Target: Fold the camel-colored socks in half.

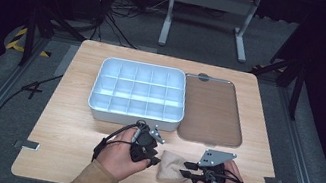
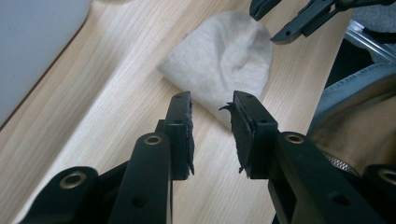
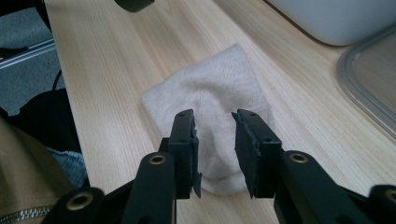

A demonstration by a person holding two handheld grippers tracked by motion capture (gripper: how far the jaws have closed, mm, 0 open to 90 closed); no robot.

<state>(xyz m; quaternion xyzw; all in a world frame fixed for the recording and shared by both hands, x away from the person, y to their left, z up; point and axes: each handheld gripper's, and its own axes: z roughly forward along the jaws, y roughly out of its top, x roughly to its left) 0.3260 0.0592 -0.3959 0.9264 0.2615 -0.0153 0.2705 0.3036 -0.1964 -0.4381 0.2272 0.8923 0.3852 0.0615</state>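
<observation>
I see both grippers part open at the folded cloth [image 1: 172, 167]. Left gripper [image 1: 155, 160] & right gripper [image 1: 186, 169] hold nothing; the cloth lies flat betw. them.

The near strip of the wooden table [image 1: 58, 154] is where the room is tightest: a folded beige cloth [image 1: 170, 166] lies between the left gripper [image 1: 151, 159] and the right gripper [image 1: 188, 169], which close it in from both sides. Behind them the white compartment box [image 1: 134, 117] and the brown lid [image 1: 211, 111] stand side by side, nearly touching, walling off the middle of the table. Bare wood runs wide along the left and right edges and in a band behind the box.
</observation>
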